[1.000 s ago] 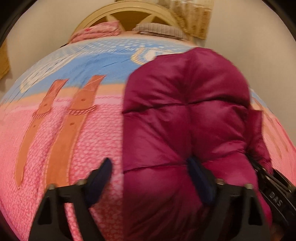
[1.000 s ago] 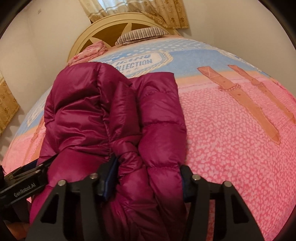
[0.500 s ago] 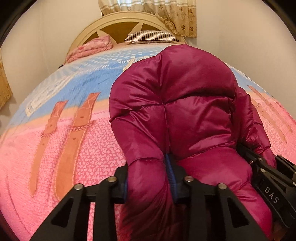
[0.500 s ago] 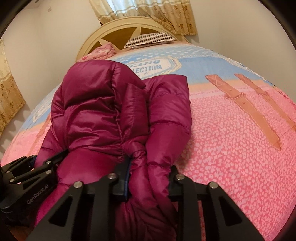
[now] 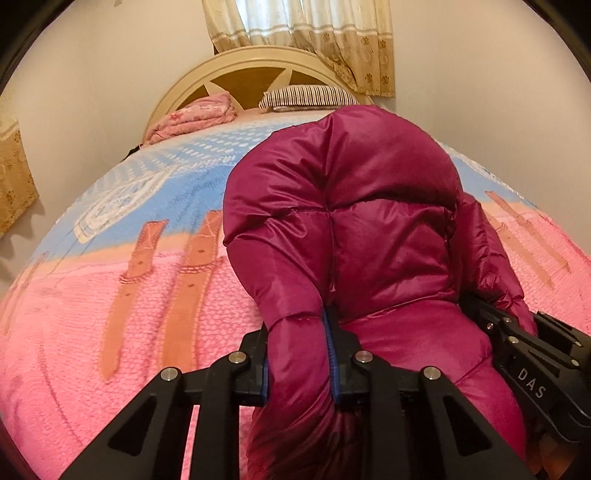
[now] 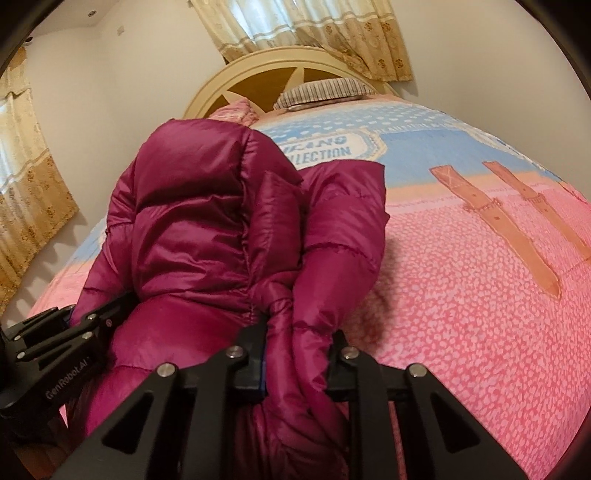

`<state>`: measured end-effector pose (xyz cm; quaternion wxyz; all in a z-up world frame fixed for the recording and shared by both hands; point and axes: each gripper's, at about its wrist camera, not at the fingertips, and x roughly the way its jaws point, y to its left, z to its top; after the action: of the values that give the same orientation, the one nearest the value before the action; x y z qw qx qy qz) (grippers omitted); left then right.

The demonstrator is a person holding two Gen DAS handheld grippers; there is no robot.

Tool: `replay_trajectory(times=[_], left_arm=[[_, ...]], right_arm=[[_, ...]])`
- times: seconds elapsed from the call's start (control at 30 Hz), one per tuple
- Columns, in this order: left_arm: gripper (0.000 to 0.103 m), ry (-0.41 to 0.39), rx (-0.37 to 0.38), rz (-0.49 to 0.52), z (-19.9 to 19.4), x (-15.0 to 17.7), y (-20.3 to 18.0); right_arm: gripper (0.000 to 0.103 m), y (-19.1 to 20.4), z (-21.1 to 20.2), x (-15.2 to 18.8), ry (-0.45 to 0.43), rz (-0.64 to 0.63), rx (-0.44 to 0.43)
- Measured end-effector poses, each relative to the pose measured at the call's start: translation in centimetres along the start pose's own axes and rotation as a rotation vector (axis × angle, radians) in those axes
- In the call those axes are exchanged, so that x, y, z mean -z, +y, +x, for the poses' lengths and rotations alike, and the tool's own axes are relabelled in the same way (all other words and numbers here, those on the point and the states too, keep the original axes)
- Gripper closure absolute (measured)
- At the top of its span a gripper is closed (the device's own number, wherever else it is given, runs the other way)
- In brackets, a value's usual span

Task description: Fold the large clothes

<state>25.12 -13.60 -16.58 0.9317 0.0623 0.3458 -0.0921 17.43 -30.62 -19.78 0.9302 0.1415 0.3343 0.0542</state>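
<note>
Left wrist view: the left gripper [image 5: 299,354] is clenched on a fold of the magenta puffer jacket [image 5: 343,221], with quilted fabric pinched between its two black fingers [image 5: 341,363] and bulging out above and below them. The jacket rises in front of the camera as a tall, rounded mound on the near part of the bed [image 5: 92,295], its quilting seams crossing near the middle. To the right, partly tucked under the jacket's edge, the right gripper [image 5: 517,343] shows as a black body with the letters "DAS" on it.

In the right wrist view, the right gripper [image 6: 299,362] is likewise closed on the jacket [image 6: 207,221]: a bunched, rope-like roll of fabric passes between its fingers [image 6: 255,365], just beside a padded sleeve [image 6: 343,236] that hangs down on the right side of the bundle. The left gripper [image 6: 59,343] appears at the lower left, its body pressed against the jacket's left edge.

The bedspread is pink with small white flecks near the camera and pale blue farther off, printed with orange belt straps [image 6: 495,221] and a label [image 6: 332,146] partly hidden by the jacket. At the head of the bed stand a cream headboard [image 5: 255,70], a striped pillow [image 5: 306,96] and a folded pink blanket [image 5: 192,118]. Beige patterned curtains [image 6: 317,33] hang behind the headboard.
</note>
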Motion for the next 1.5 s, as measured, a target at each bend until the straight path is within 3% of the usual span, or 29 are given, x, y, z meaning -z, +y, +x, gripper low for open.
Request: replay_trajectory(times=[0.43, 1.5], left_arm=[[0.079, -0.062, -0.036, -0.057, -4.5, -0.1, 4.1], [0.079, -0.082, -0.178, -0.247, -7.8, 3.0, 17.4]], right_arm=[[0.082, 3.3, -1.4, -1.1, -0.032, -0.072, -0.074], [0.082, 14.7, 2.0, -1.6, 0.015, -0.301, -0.250]])
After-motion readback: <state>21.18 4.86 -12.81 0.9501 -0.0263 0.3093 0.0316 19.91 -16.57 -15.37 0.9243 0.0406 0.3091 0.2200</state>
